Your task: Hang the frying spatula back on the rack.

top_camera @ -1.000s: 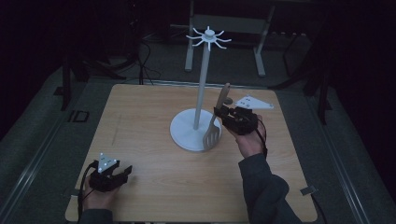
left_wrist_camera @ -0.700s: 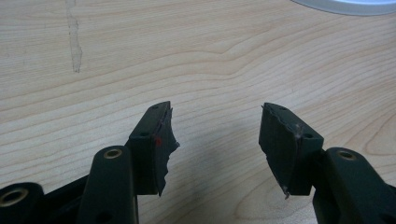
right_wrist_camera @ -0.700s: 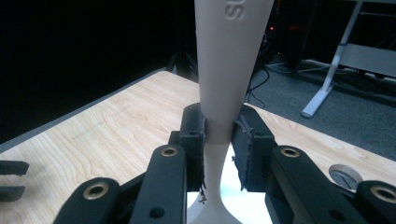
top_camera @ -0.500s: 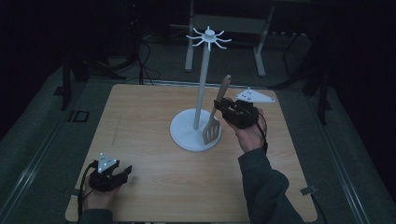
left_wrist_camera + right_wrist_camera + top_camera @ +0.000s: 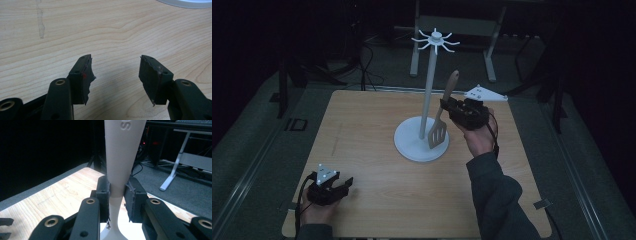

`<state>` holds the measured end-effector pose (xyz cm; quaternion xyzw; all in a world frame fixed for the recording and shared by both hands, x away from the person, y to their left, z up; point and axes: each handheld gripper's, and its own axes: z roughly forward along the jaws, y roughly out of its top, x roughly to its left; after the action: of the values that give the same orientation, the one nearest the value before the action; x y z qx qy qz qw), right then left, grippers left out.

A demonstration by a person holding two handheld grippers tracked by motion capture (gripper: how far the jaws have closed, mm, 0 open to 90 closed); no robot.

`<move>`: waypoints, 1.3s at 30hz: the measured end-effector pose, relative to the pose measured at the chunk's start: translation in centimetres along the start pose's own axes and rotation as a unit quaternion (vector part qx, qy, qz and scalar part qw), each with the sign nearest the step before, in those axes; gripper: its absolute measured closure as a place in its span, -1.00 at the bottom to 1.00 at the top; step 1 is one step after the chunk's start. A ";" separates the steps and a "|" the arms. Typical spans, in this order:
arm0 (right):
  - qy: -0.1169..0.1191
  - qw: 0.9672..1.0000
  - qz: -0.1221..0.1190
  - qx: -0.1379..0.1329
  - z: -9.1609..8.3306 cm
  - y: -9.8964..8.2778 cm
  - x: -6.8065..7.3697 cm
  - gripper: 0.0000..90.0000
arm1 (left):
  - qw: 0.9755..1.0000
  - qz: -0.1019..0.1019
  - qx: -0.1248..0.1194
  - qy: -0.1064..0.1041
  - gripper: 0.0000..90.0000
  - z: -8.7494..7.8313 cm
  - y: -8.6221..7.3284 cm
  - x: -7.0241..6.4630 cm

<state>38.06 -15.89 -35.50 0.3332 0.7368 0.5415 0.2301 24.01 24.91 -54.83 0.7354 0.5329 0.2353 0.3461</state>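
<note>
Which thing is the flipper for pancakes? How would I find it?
Find the tall white stand with hooks on top, in the middle of the wooden table. Just right of its pole, the spatula hangs in the right tongs, pale handle up. Its flat head has slots.

Obstacle: white stand [image 5: 430,100] rises mid-table, hooks on top (spatula [image 5: 443,120] just beside its pole).
Free room: bare table [image 5: 362,130] left of its base.

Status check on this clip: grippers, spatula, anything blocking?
Right gripper shut on spatula, handle up, beside stand. Left gripper open, idle on table. Nothing blocking.
</note>
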 end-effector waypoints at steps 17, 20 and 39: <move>-0.004 1.000 -0.012 -0.015 -0.4 2.4 -0.3 0.66 | 1.000 0.002 0.002 0.000 -0.02 0.0 0.0 0.0; 0.000 1.000 -0.011 -0.017 -0.5 2.7 -0.2 0.66 | 1.000 0.002 0.002 0.000 -0.02 0.0 0.0 0.0; -0.006 1.000 -0.006 0.000 -0.1 4.3 -1.0 0.66 | 1.000 0.001 0.000 0.001 -0.02 0.0 0.0 0.0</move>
<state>39.69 -15.84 -31.37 0.3323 0.7370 0.5382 0.2381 24.00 24.95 -54.80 0.7359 0.5324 0.2362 0.3451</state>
